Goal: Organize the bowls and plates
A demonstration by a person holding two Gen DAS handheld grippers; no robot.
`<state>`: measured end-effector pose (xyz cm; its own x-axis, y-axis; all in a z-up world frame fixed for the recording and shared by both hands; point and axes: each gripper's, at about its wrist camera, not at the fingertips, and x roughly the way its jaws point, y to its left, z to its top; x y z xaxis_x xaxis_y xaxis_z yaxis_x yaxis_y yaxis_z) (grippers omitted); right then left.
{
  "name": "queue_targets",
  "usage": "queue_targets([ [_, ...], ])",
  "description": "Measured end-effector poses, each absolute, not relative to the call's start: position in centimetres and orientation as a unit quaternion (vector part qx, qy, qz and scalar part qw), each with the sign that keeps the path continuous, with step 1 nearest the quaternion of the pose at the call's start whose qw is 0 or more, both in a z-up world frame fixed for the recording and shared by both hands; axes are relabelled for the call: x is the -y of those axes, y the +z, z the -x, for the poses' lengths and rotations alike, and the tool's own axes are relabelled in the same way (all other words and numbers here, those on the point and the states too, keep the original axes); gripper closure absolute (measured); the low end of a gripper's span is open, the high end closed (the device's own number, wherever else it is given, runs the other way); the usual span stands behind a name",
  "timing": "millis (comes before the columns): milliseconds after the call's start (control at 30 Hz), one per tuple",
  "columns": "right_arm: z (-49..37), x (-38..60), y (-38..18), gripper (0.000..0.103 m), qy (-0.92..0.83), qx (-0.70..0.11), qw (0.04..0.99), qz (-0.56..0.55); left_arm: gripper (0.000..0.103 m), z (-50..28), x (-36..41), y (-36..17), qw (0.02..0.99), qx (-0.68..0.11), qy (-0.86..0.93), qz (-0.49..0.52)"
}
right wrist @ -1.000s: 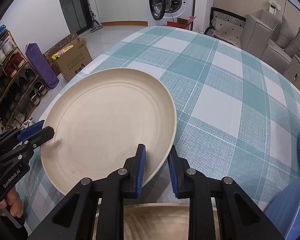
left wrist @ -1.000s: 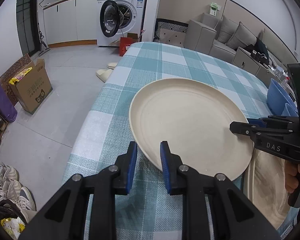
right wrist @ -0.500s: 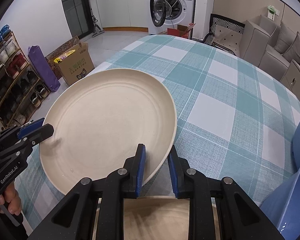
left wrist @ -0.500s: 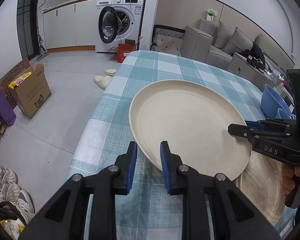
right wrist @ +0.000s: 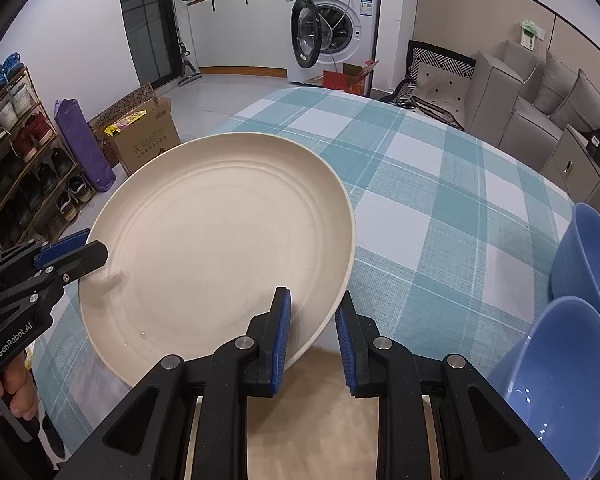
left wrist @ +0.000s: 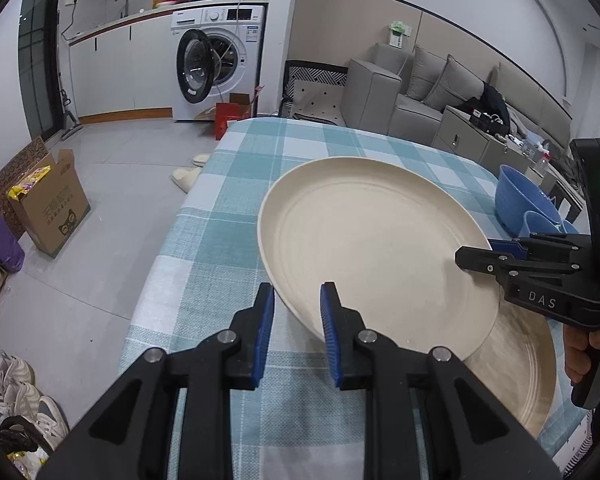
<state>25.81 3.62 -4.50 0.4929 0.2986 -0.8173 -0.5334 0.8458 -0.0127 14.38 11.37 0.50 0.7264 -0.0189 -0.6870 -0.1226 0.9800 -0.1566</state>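
1. A teal-and-white checked tablecloth [right wrist: 440, 216] covers the table, with a washing machine [left wrist: 216, 60] beyond.
2. The left gripper [left wrist: 297, 330] and right gripper [right wrist: 311, 330] each pinch opposite rims of one cream plate [left wrist: 376, 248], held above the cloth.
3. A second plate [left wrist: 520, 376] lies under it, mostly hidden.
4. Two blue bowls [right wrist: 572, 364] sit right of the right gripper, cut off by the frame edge.

The cream plate [left wrist: 374, 256] is viewed closely from opposite rims by both wrist cameras, each angled down over the checked counter [right wrist: 440, 208]; plate, counter and washing machine [left wrist: 216, 60] are shared
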Motion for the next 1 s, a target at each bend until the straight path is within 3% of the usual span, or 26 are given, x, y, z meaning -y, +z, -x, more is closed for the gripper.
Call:
queue_targets([
  [1000, -19.9, 5.4, -2.5, 0.080, 0.203, -0.439, 0.870, 0.097, 0.081, -12.1, -4.1, 1.8, 0.930, -0.365, -0.038, 0.039],
])
